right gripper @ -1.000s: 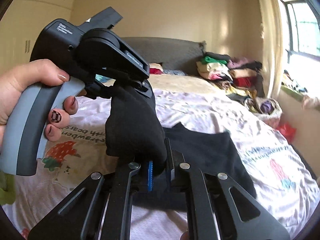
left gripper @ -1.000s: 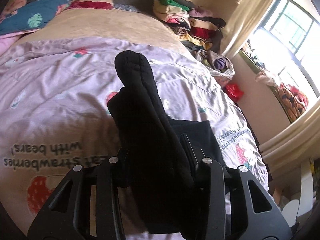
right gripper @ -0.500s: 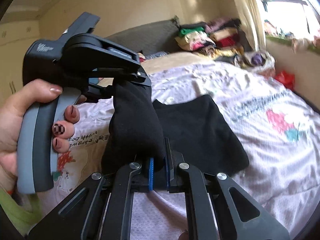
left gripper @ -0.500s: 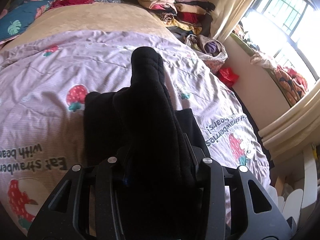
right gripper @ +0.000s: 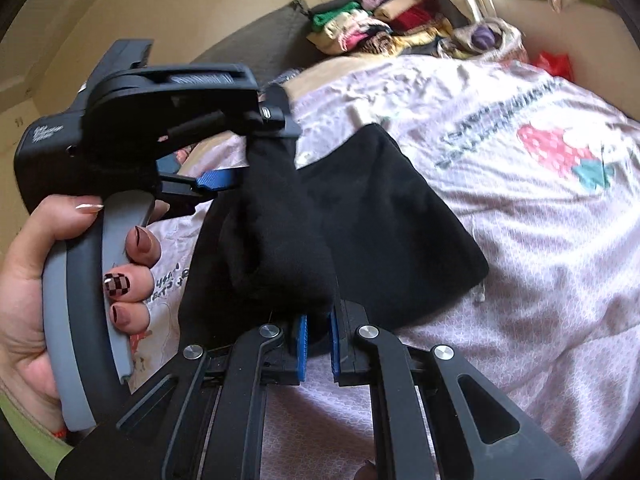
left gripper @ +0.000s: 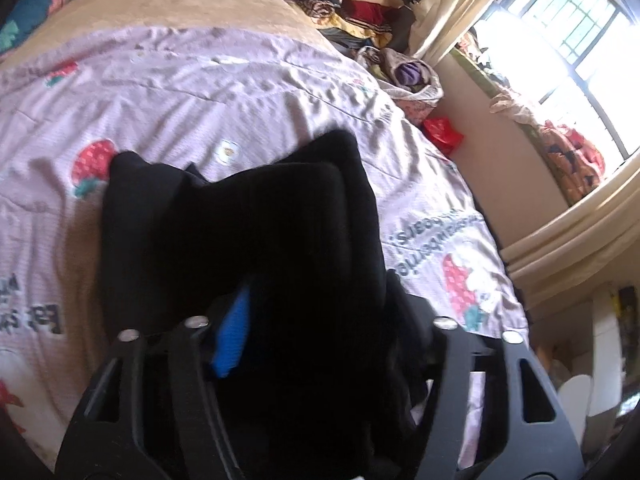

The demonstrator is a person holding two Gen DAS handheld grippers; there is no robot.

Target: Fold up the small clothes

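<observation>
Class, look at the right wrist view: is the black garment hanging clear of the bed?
No: part of the black garment lies flat on the lilac bedspread.

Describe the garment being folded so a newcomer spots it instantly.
Start at the lilac strawberry-print bedspread covering the bed. In its middle lies a black garment, one end lifted between the two grippers. It's the only plain black piece; the other clothes sit stacked, colourful, by the headboard.

Sunlit barred window (left gripper: 576,36) (curtained) beside bed (left gripper: 240,92) and cream wall (right gripper: 224,4).

The left hand-held gripper (left gripper: 316,320) has just been opening around the black garment (left gripper: 256,232), now lower over the bed.
</observation>
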